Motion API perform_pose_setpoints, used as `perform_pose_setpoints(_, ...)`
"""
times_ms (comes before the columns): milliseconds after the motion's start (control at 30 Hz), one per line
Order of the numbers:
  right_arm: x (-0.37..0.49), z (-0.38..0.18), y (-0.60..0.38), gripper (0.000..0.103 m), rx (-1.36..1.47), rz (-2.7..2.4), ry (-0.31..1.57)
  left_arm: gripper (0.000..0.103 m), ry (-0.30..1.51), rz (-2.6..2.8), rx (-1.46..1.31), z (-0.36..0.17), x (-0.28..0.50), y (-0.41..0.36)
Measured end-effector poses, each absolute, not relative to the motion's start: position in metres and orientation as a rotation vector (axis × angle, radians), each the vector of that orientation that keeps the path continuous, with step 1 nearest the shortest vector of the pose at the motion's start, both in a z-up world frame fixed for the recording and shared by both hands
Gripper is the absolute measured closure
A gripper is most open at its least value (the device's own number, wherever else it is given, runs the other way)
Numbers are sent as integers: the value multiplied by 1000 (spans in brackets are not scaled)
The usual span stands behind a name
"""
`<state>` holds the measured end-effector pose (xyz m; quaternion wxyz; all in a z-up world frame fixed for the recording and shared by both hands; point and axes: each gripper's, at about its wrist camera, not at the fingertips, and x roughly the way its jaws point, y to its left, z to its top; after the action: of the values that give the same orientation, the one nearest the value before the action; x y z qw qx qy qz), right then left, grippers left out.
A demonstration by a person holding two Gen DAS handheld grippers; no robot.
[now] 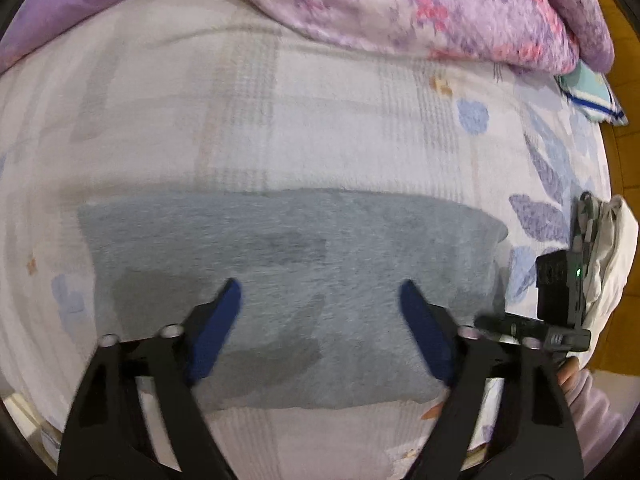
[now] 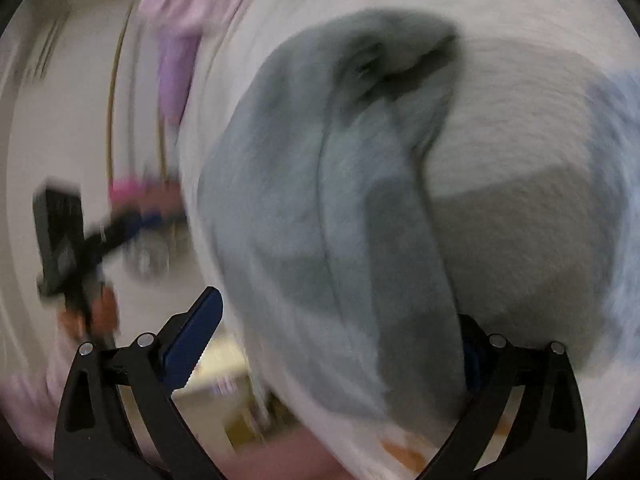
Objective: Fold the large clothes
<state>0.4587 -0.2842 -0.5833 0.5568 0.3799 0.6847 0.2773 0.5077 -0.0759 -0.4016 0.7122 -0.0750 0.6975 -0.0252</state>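
A grey fleecy garment (image 1: 288,280) lies folded in a flat rectangle on the bed's patterned sheet (image 1: 280,112). My left gripper (image 1: 321,285) hangs over it pointing down, its blue pads (image 1: 224,320) apart with only the cloth's flat surface under them. The right wrist view is blurred. There the grey garment (image 2: 320,200) shows a rumpled darker fold at its far end. My right gripper (image 2: 336,308) stands wide open at the garment's near edge, and the cloth hides most of its right finger. The right gripper's body (image 1: 560,296) shows at the right edge, held by a hand (image 1: 570,372).
A purple floral quilt (image 1: 400,8) is bunched along the far side of the bed. A teal item with blue stripes (image 1: 592,96) and a white cloth (image 1: 612,248) lie at the right edge, beside wooden floor (image 1: 628,160). The bed's edge (image 2: 248,360) runs just left of the garment.
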Motion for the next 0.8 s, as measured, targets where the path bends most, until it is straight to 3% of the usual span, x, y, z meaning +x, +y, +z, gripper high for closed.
perform_pose_setpoints(100,451,-584,-289,9,1022,460,1607,56,1589,-33,-126,-414,513,-78)
perform_pose_setpoints(167,442,-584,-301,38,1068,329,1629,60,1584,-30,-116,-414,516,-78)
perform_pose_setpoints(200,439,-585,-307,48,1086,298,1637,67,1582,-30,-123,-412,519,-78)
perform_pose_setpoints(233,434,-585,-311,74,1144,280,1636,77,1584,-31,-130,-412,521,-78)
perform_pose_setpoints(267,431,-582,-311,83,1177,284,1627,81,1590,-37,-143,-412,525,-79)
perform_pose_setpoints(433,429,-544,-286,87,891,258,1627,91,1633,-56,-16,-420,544,-93)
perform_pose_setpoints(567,429,-537,-270,87,752,182,1673,100,1768,-30,-48,-454,556,-88)
perform_pose_setpoints(800,434,-549,-251,81,576,119,1730,101,1858,-33,-149,-509,580,-71)
